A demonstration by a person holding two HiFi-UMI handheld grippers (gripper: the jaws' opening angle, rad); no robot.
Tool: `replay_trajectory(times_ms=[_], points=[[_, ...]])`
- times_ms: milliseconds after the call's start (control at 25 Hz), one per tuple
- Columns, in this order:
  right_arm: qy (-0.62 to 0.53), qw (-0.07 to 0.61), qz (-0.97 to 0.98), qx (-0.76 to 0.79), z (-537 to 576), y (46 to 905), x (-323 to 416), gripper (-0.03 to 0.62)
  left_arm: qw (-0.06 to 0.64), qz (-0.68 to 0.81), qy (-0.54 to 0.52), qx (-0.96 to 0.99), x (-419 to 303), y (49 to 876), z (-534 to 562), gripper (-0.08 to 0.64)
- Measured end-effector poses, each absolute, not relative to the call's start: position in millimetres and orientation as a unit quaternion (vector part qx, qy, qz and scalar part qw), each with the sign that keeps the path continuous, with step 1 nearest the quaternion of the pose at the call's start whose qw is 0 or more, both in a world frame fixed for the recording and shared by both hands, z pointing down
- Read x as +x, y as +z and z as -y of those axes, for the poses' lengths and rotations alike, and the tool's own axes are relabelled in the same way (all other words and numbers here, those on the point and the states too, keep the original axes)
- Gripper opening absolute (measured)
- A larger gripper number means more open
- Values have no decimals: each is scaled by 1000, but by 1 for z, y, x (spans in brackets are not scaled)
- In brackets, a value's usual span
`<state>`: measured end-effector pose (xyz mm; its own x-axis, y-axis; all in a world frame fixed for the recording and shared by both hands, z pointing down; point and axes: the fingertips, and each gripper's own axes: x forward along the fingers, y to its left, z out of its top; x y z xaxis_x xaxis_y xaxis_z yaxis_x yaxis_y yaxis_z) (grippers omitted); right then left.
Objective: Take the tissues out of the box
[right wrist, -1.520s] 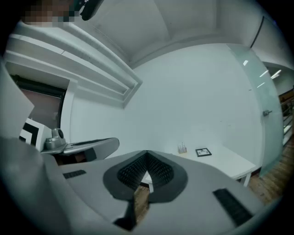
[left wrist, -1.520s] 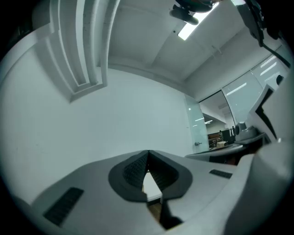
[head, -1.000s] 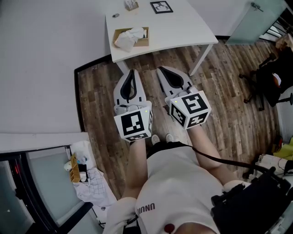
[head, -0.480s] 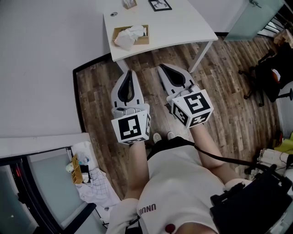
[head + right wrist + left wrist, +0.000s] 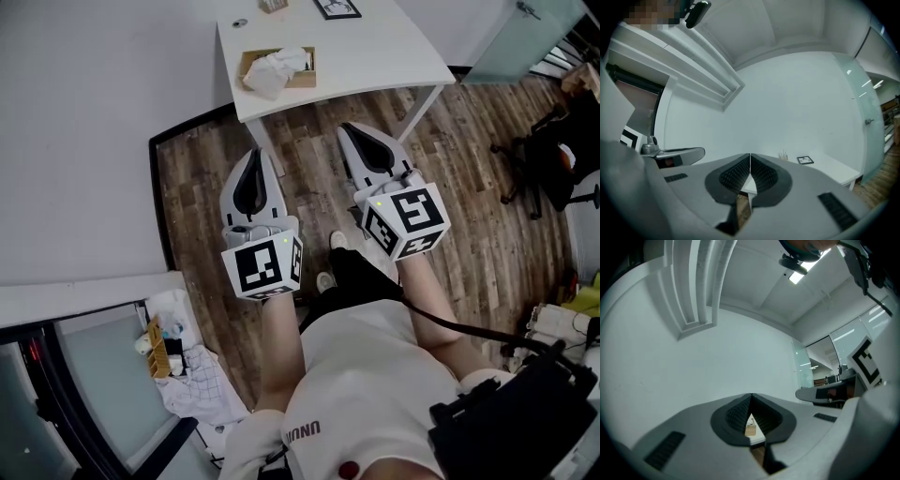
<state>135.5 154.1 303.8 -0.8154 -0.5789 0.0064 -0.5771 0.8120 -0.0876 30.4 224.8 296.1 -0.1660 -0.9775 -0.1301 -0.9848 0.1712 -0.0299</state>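
Observation:
A brown cardboard tissue box (image 5: 302, 75) lies on the white table (image 5: 375, 56) at the top of the head view, with crumpled white tissues (image 5: 272, 68) bulging out of it. My left gripper (image 5: 254, 152) and right gripper (image 5: 348, 127) are held side by side over the wooden floor, short of the table's front edge. Both point toward the table. Each is shut with nothing between its jaws. In the left gripper view the box (image 5: 750, 430) shows small and far off below the touching tips (image 5: 751, 397). The right gripper (image 5: 750, 157) also has its jaws together.
A framed picture (image 5: 336, 8) and a small holder (image 5: 273, 5) stand at the table's far edge. White wall (image 5: 84, 141) runs along the left. A black office chair (image 5: 548, 159) is at the right. Bags and clutter (image 5: 178, 361) lie at lower left. The person's feet (image 5: 330, 258) stand below the grippers.
The person has stepped forward, one foot now ahead. Both grippers stay shut and have drifted slightly apart, the right one moving right and up toward the table.

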Motion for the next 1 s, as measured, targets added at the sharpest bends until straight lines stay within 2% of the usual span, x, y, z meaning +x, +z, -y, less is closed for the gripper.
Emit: replay_trajectory(times_ms=[360,1000], points=[[-48,28,-955,-291,-118,297,108,21,69,-769,22,-635,5,293,-197,12],[-67,11,-957,-283,-11,306,55,21,58,-774,15,-630,-44,292,-92,12]])
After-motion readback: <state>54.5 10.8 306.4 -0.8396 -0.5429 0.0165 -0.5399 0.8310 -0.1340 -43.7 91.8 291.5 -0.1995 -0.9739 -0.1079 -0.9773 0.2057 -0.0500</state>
